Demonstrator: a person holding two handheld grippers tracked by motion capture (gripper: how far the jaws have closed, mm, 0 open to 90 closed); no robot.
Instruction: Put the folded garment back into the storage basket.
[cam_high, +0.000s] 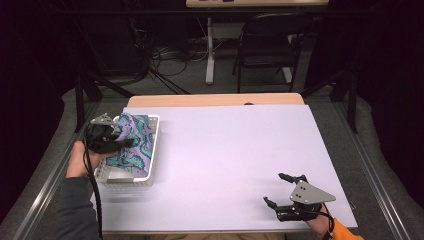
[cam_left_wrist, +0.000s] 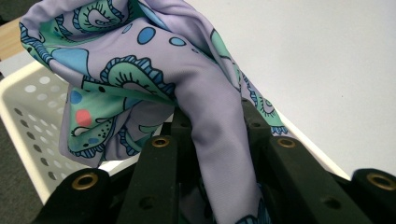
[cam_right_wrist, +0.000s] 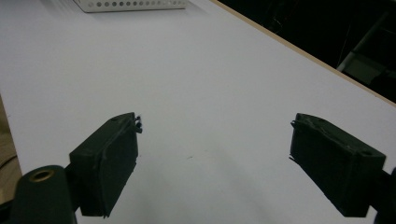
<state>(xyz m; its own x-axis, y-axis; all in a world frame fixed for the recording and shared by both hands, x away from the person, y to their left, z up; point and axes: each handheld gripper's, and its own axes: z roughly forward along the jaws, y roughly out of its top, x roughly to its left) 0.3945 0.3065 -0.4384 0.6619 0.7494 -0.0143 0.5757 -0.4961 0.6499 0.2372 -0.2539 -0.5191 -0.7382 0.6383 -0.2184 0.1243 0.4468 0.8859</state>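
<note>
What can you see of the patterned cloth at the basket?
The cloth is soft, thin fabric, lilac with teal and blue swirls, dots and one pink spot. It lies crumpled and draped over and into the white perforated basket at the table's left side. One fold runs between the jaws of the left gripper, which is shut on it, the bunched part lifted above the basket's rim.

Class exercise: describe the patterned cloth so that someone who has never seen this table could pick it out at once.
Start at the wide white table and go to its left edge, where a white perforated plastic basket sits. Draped in that basket, and pinched between the jaws of the left gripper, is the lilac cloth. Its teal and blue swirl print, with one coral spot, sets it apart from its plain white and black neighbours.
</note>
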